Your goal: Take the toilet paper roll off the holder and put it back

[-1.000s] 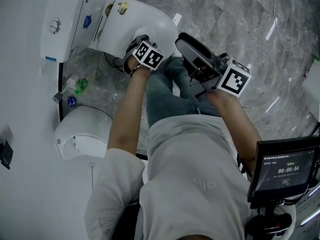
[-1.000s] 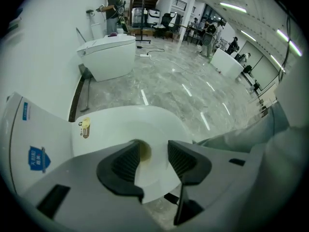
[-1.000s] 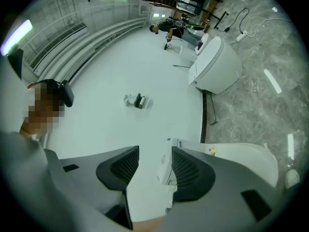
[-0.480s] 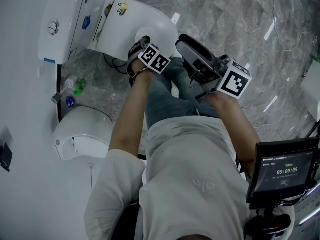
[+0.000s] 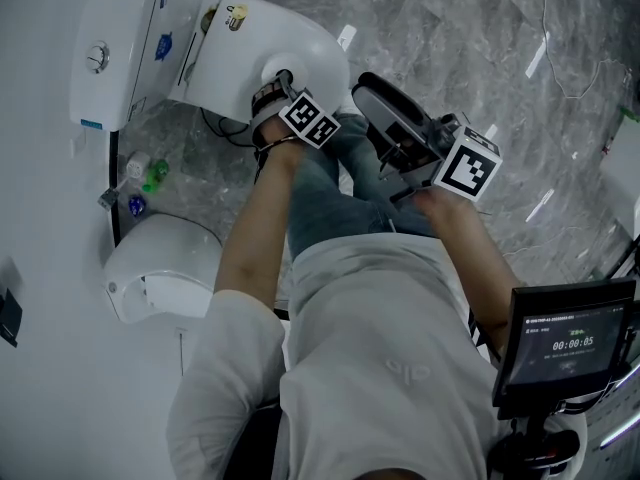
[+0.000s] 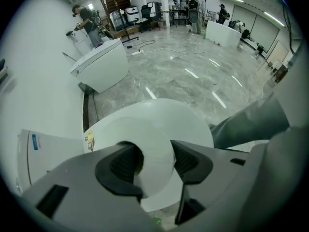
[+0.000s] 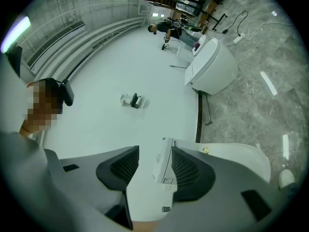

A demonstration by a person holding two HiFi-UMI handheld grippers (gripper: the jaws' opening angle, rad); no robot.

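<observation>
A white toilet paper roll (image 5: 277, 76) hangs beside the toilet lid (image 5: 300, 38), its core hole facing me. My left gripper (image 5: 272, 90) is at it. In the left gripper view the roll (image 6: 154, 144) fills the middle. One jaw sits in the core and the other outside, so the paper wall stands between them. The left gripper (image 6: 154, 166) is open and I see no squeeze on the paper. What carries the roll is hidden. My right gripper (image 5: 368, 86) is open and empty above the person's knee, and in its own view (image 7: 153, 170) it points at the wall.
The toilet cistern (image 5: 120, 48) stands against the white wall at the left. Below it are small bottles (image 5: 150, 173) on the floor and a white domed unit (image 5: 160, 263). A small fixture (image 7: 131, 100) is mounted on the wall. A screen (image 5: 565, 343) sits at the lower right.
My left gripper's marker cube has shifted slightly right and down beside the roll. The right gripper has stayed where it was.
</observation>
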